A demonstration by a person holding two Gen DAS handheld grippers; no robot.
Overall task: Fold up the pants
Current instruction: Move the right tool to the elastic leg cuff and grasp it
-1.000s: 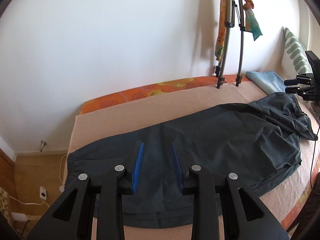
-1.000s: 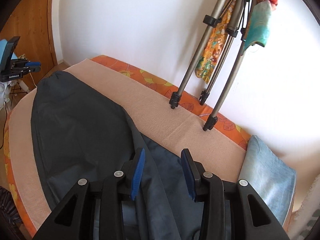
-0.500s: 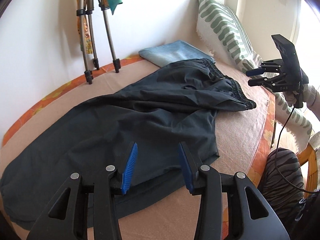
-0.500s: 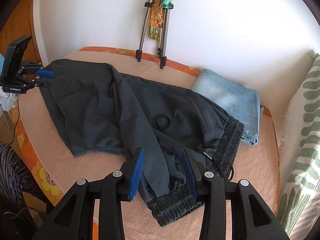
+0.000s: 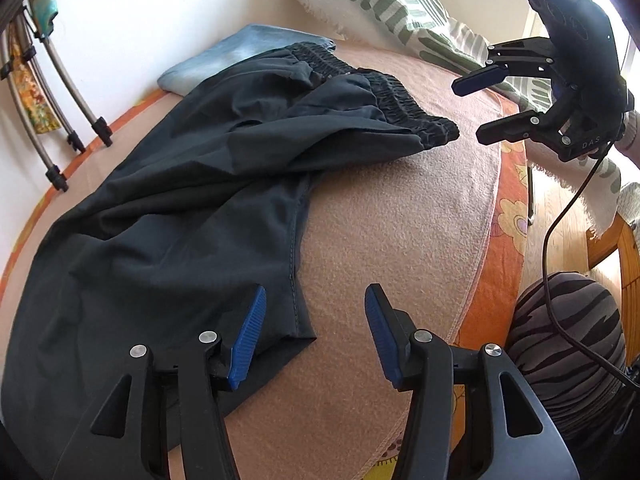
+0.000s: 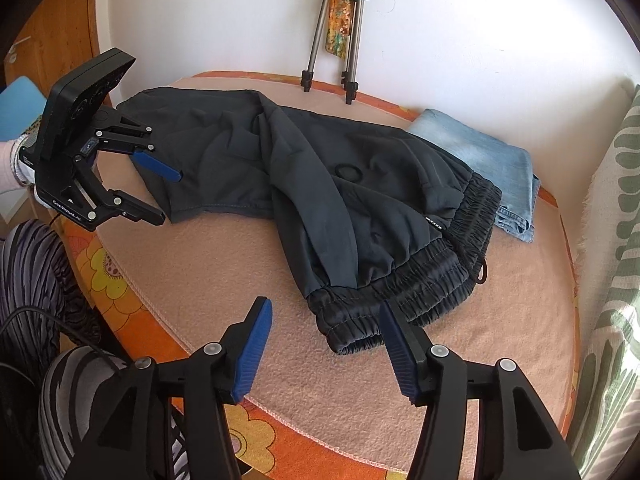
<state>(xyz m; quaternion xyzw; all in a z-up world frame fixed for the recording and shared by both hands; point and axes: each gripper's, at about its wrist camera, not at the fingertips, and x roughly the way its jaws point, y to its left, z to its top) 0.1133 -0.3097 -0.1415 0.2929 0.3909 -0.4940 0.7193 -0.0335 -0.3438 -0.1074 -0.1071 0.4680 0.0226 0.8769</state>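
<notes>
Dark pants point(image 5: 192, 200) lie rumpled on a beige blanket point(image 5: 384, 232) on a bed, one leg folded over the other. The elastic waistband point(image 6: 420, 280) is at the right end, the leg hems point(image 6: 192, 204) at the left end. My left gripper point(image 5: 312, 336) is open and empty, just above the near hem corner point(image 5: 300, 328); it also shows in the right wrist view point(image 6: 160, 192). My right gripper point(image 6: 324, 344) is open and empty, close in front of the waistband corner; it also shows in the left wrist view point(image 5: 472, 108).
Folded light-blue jeans point(image 6: 480, 152) lie behind the waistband by the wall. Tripod legs point(image 6: 332, 40) stand at the back of the bed. A green-patterned pillow point(image 5: 384, 4) lies at the right end. The orange flowered bed edge point(image 6: 104, 272) and my striped legs point(image 5: 568, 340) are in front.
Both grippers have pulled back and lowered toward the near side of the bed, and both jaws have opened wider. The left one swung right toward the hem, the right one toward the waistband.
</notes>
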